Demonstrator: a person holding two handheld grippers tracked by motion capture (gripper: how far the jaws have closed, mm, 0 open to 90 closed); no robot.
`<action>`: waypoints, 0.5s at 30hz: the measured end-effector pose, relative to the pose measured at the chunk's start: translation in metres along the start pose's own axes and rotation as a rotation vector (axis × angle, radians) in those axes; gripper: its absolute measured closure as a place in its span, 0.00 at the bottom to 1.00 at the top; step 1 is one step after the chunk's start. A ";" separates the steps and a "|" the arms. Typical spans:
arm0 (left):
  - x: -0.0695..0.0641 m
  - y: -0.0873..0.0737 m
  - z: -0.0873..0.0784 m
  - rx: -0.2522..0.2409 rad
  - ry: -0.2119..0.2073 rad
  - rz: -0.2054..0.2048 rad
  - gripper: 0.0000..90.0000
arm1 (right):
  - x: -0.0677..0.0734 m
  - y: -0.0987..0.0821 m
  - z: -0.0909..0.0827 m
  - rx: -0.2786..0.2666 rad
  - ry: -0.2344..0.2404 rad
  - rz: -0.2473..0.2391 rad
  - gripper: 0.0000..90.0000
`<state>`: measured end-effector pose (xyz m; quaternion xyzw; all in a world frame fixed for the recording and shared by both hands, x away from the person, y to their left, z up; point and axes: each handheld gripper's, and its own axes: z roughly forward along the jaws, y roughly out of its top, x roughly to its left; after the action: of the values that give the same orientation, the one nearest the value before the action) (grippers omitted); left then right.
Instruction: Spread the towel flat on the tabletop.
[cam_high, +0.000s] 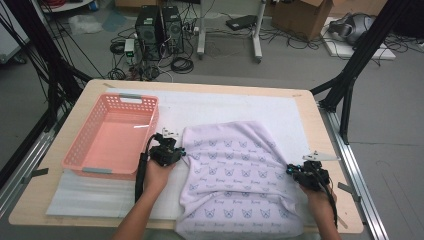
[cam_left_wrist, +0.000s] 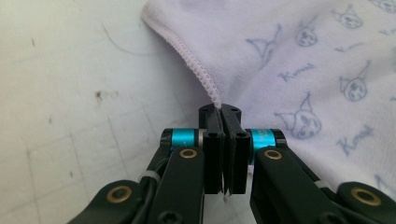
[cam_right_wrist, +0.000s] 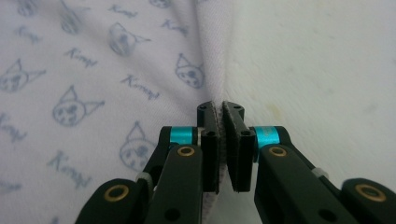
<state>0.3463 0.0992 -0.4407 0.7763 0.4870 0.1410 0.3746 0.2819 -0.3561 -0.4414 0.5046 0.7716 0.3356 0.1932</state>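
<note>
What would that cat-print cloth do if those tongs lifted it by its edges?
The cloth would probably sag between the left tongs and right tongs, since it already lies wrinkled. It looks thin, so likely light. Both pinch only its hem, so it might slip.

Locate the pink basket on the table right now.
In the high view the pink basket sits at the table's left, just left of the left gripper and the printed towel.

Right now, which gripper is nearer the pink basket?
Left. The left gripper sits just beside the basket, at its near right corner, clamped on the towel's left edge. The right gripper grips the towel's right edge, across the towel from the basket.
</note>
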 end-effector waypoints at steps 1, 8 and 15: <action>-0.001 0.000 -0.001 0.009 -0.009 0.004 0.97 | 0.000 -0.003 -0.006 0.011 -0.006 -0.012 0.95; -0.008 0.001 0.002 -0.007 -0.088 0.008 0.72 | 0.003 -0.027 -0.037 0.017 0.034 -0.025 0.81; -0.007 0.009 0.017 -0.094 -0.104 -0.052 0.55 | -0.017 -0.004 -0.026 -0.066 -0.017 -0.010 0.83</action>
<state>0.3587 0.0836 -0.4448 0.7513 0.4796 0.1136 0.4390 0.2695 -0.3810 -0.4270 0.4970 0.7610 0.3556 0.2178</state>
